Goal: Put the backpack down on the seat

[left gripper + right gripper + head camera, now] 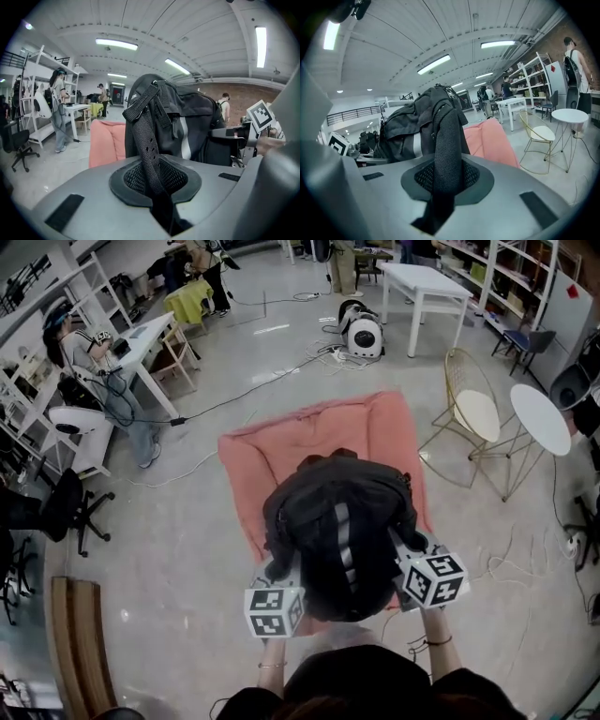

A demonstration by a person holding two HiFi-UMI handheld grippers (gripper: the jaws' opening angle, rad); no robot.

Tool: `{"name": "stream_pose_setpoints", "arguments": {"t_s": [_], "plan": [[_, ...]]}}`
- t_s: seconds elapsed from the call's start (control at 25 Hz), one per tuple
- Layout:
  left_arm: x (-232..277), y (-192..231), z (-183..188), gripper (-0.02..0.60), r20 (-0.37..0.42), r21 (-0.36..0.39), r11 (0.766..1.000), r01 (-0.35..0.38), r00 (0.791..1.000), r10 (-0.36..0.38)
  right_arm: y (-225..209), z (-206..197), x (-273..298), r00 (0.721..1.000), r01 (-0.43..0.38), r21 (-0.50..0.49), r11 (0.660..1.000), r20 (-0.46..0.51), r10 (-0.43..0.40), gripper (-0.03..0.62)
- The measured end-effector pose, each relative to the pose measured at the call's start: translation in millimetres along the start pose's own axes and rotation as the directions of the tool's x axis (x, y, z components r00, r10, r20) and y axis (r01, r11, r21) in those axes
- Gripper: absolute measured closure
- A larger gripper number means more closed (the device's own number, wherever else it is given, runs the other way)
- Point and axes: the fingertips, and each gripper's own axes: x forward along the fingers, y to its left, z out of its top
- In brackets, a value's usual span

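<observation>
A black backpack [337,531] with a grey stripe hangs over the salmon-pink cushion seat [281,451] on the floor. My left gripper [280,573] is shut on its webbing strap [149,150], which runs down between the jaws. My right gripper [412,557] is shut on the padded mesh strap [446,145] on the other side. In the left gripper view the backpack [192,126] hangs straight ahead, with the seat [105,140] to its left. The right gripper view has the backpack [410,124] to the left and the seat [490,140] behind it.
A gold wire chair [473,413] and a round white table [541,418] stand right of the seat. Behind it lie cables and a white round device [364,334]. At the left are a desk with a person [84,348], an office chair [66,507] and a wooden bench [80,643].
</observation>
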Motion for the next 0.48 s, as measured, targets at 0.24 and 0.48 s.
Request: {"name": "stream_pose_setpoints", "arguments": {"t_s": [0.24, 0.48], "plan": [[46, 20, -15, 0.528, -0.048, -0.02, 0.999, -0.045, 0.998, 0.044, -19, -16, 43, 0.999, 0.0, -0.001, 1.0, -0.04, 0.0, 0.542], [90, 38, -30, 0.528, -0.099, -0.052, 0.997, -0.049, 0.994, 0.043, -38, -30, 85, 0.997, 0.023, 0.008, 1.0, -0.069, -0.022, 0.542]]}}
